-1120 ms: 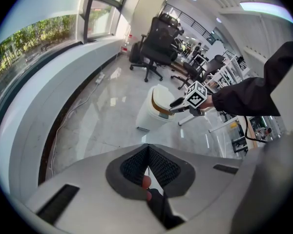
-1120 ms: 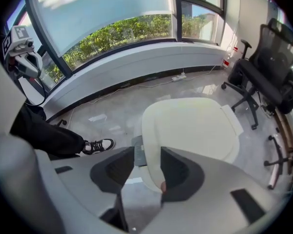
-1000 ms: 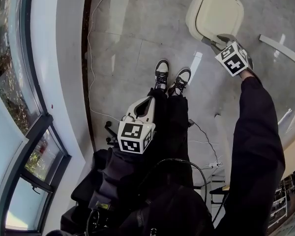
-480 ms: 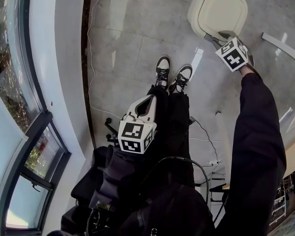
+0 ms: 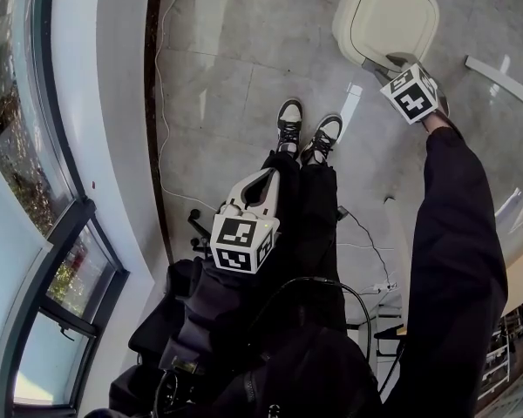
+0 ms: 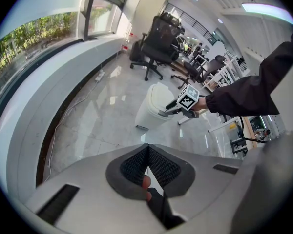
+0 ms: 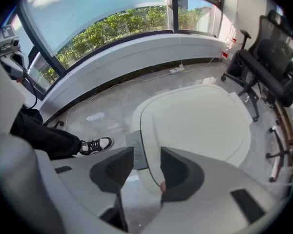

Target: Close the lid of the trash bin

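Note:
The cream trash bin [image 5: 386,16] stands on the grey floor at the upper right of the head view, its lid [image 7: 195,121] lying flat on the body. My right gripper [image 5: 385,66] is held out over the bin's near edge. In the right gripper view this gripper [image 7: 147,162] is open, and the bin's rim and a grey tab [image 7: 136,150] show in the gap between the jaws. My left gripper [image 5: 266,174] hangs low by the person's legs, far from the bin. Its jaws meet at the tips in the left gripper view [image 6: 147,152], with the bin [image 6: 154,106] ahead.
A curved window wall [image 5: 96,103] runs along the left, with a thin cable [image 5: 161,103] on the floor beside it. The person's shoes [image 5: 305,133] stand between me and the bin. Black office chairs [image 6: 156,38] stand beyond the bin, and a white rail [image 5: 506,85] lies at the right.
The head view has shifted slightly. My right gripper stays at the bin's near edge, the lid stays down and the left gripper has not moved.

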Available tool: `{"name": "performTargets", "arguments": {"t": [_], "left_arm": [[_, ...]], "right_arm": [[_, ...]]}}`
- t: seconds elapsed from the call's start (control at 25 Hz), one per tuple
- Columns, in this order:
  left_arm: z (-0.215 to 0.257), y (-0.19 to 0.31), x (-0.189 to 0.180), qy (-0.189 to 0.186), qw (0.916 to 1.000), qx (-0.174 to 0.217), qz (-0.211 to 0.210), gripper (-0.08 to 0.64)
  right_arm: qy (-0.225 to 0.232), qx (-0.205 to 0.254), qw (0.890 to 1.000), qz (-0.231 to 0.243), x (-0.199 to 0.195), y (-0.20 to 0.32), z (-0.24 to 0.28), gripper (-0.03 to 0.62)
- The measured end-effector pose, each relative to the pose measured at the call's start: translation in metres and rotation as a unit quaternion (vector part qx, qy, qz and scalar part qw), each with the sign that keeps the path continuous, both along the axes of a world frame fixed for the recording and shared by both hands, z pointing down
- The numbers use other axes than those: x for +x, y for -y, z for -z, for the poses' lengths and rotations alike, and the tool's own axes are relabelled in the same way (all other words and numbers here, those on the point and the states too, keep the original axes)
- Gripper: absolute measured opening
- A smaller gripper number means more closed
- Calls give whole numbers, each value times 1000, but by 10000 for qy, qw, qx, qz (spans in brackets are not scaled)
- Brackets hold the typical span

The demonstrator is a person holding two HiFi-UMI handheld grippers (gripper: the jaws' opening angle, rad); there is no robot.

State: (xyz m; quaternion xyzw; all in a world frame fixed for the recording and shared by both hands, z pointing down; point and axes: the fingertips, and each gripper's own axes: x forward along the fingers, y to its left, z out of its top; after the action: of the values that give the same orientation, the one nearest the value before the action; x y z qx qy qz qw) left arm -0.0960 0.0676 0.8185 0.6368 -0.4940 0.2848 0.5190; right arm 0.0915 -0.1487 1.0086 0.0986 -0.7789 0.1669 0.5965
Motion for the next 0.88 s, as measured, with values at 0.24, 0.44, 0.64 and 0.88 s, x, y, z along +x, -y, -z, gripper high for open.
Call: {"name": "performTargets", "arguments": {"t": [0.24,0.44,0.64,0.88], "left_arm": [[2,1,-2,25,10000,22,-12,-5],[14,13,-3,39,9998,198,-45,-5],[56,44,6,10,9980,628,-105,-5],[134,103,25,-25,9882,1503,-289,-5]], "right_arm": [[54,8,9999,-91,0,0,3,167],[483,362,9963,-608,-11,12,44,166],[1085,844,9786,-1532,-18,18,128,155],[1694,1704,9370,-2536,-4,25,257,35]]}}
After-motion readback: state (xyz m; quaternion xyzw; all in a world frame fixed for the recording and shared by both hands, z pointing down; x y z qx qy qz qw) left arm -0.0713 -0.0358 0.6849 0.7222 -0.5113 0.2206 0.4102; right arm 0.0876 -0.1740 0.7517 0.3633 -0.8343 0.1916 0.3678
